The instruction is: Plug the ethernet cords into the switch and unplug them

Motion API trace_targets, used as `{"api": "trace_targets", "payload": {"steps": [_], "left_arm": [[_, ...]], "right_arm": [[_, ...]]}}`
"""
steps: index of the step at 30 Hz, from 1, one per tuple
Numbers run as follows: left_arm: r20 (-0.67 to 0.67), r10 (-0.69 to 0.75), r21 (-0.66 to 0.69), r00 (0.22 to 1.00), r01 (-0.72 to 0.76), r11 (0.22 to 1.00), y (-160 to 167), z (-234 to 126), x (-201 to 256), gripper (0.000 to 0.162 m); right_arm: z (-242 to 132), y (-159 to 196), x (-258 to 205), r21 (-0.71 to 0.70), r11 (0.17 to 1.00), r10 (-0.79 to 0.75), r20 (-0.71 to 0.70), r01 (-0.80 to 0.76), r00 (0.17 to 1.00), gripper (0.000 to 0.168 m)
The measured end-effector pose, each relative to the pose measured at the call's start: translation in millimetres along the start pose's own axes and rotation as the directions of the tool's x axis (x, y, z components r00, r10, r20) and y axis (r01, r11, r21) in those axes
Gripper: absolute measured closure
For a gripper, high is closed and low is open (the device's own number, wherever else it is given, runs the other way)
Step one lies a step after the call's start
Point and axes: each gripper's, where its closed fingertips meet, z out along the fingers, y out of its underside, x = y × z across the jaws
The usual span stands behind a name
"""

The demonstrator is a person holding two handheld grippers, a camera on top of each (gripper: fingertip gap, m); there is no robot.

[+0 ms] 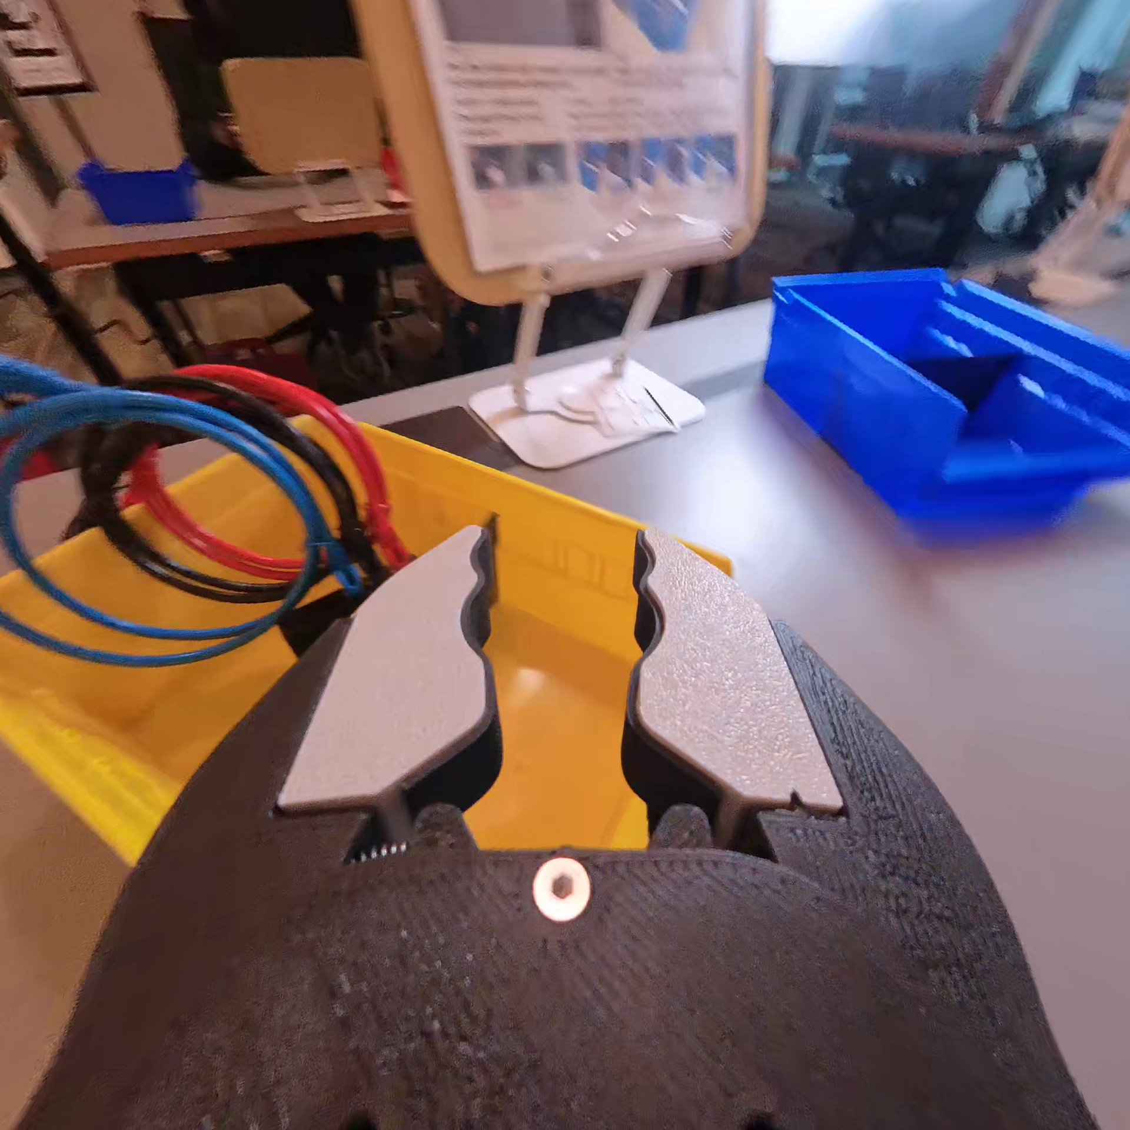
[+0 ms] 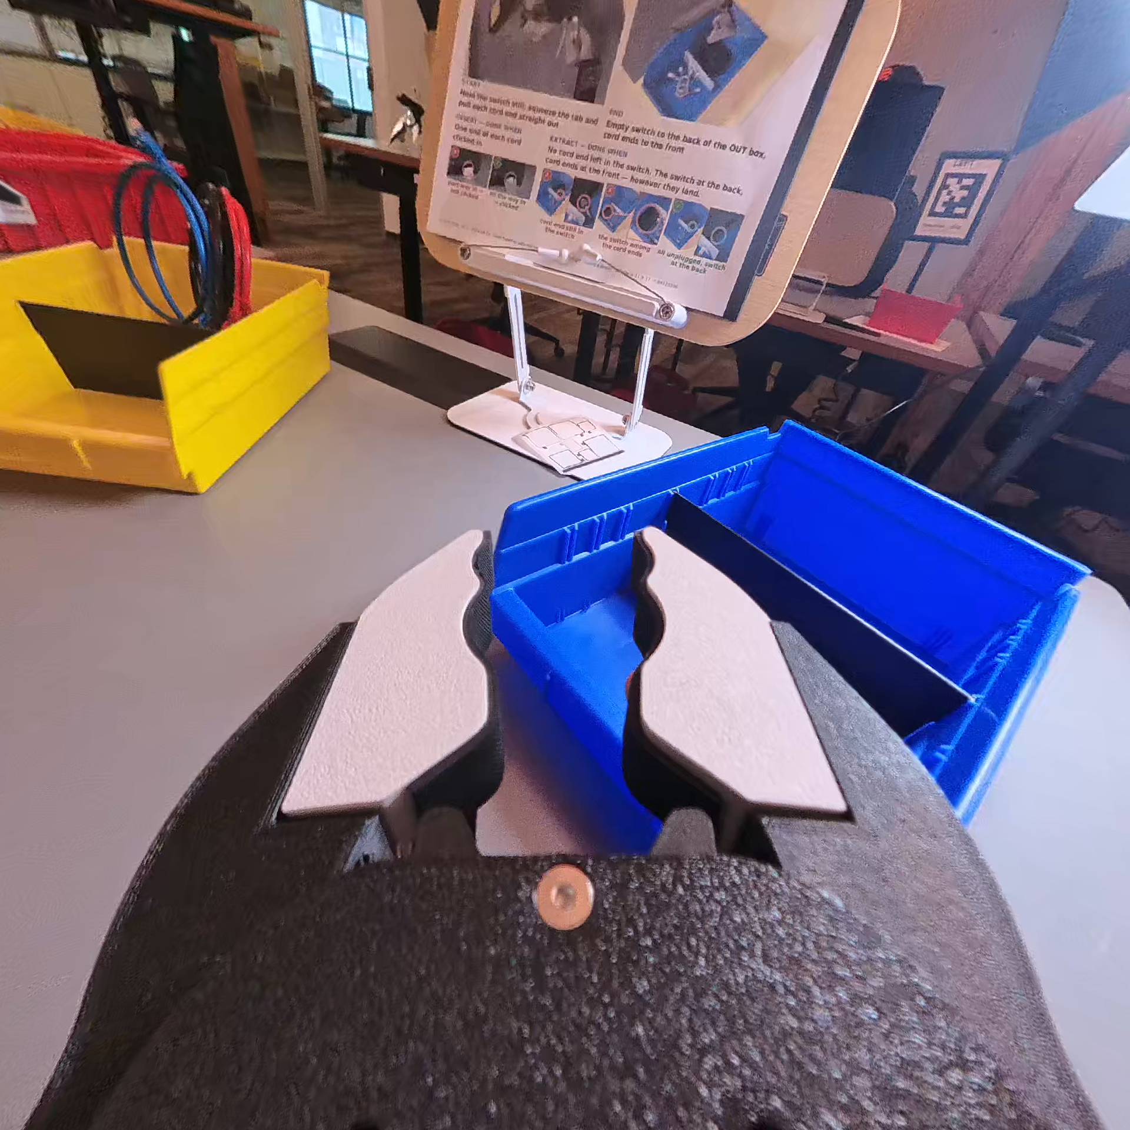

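Observation:
Coiled ethernet cords stand in a yellow bin (image 1: 581,544): a blue cord (image 1: 183,654), a black cord (image 1: 202,581) and a red cord (image 1: 342,416). The switch is not visible. My left gripper (image 1: 562,550) is open and empty, held over the yellow bin's near compartment, right of the cords. In the right wrist view the yellow bin (image 2: 244,379) with the cords (image 2: 202,244) sits at the far left. My right gripper (image 2: 562,550) is open and empty, over the near corner of a blue bin (image 2: 856,550).
The blue bin (image 1: 886,391) has a black divider (image 2: 825,617) and holds nothing I can see. An instruction sheet on a white stand (image 2: 587,440) stands at the table's far edge between the bins. Grey table (image 2: 275,581) lies between them. Other desks and bins stand behind. There is about 40 centimetres between the tips of the two grippers.

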Motion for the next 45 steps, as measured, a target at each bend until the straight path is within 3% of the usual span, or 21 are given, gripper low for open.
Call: {"api": "trace_targets", "payload": {"steps": [1,4,8,11,12,13,17,22,29,34,37,39,42,45], "left_arm": [[0.038,-0.06,0.008,0.997,0.059,0.998,-7,4,-14,0.117],[0.166,-0.181,-0.034,0.969,0.189,0.981,-12,32,-61,0.099],[0.313,-0.276,-0.153,0.909,0.335,0.93,14,80,-108,0.065],[0.396,-0.282,-0.201,0.874,0.383,0.902,35,109,-131,0.057],[0.395,-0.286,-0.223,0.873,0.393,0.892,43,118,-133,0.062],[0.355,-0.277,-0.258,0.893,0.378,0.889,49,127,-129,0.087],[0.316,-0.15,-0.314,0.937,0.252,0.915,36,133,-122,0.131],[0.291,-0.066,-0.218,0.955,0.133,0.967,-10,118,-105,0.135],[0.171,0.073,0.016,0.983,-0.077,0.997,-94,74,-34,0.135],[-0.088,0.174,0.124,0.981,-0.163,0.979,-122,56,65,0.135],[-0.372,0.222,0.148,0.901,-0.178,0.973,-114,50,143,0.136],[-0.527,0.201,0.109,0.826,-0.169,0.98,-95,47,184,0.135],[-0.61,0.16,0.045,0.776,-0.168,0.985,-63,51,215,0.135],[-0.628,0.094,0.018,0.773,-0.106,0.994,-43,63,230,0.135]], "right_arm": [[-2,0,-2,0.006,1.0,0.011,-0.003,-0.011,1.0,0.125],[-4,3,-5,0.01,1.0,0.002,-0.011,-0.002,1.0,0.126],[-9,5,-12,0.016,1.0,0.014,0.016,-0.015,1.0,0.129],[-13,6,-15,0.012,1.0,0.011,0.042,-0.012,0.999,0.132],[-13,6,-16,0.012,1.0,0.008,0.051,-0.009,0.999,0.133],[-13,5,-17,0.011,1.0,0.013,0.064,-0.014,0.998,0.135],[-8,-3,-22,0.022,0.999,0.028,0.116,-0.031,0.993,0.139],[17,-16,-22,0.033,0.999,0.015,0.123,-0.019,0.992,0.139],[52,-55,-14,0.082,0.997,-0.018,0.132,0.007,0.991,0.14],[80,-89,-23,0.155,0.987,0.012,0.218,-0.047,0.976,0.14],[92,-96,-50,0.185,0.977,0.041,0.343,-0.11,0.938,0.137],[86,-91,-87,0.178,0.974,0.028,0.516,-0.14,0.856,0.123],[51,-86,-138,0.195,0.973,-0.065,0.737,-0.12,0.673,0.115],[52,-61,-164,0.144,0.983,-0.184,0.713,0.116,0.677,0.108]]}}
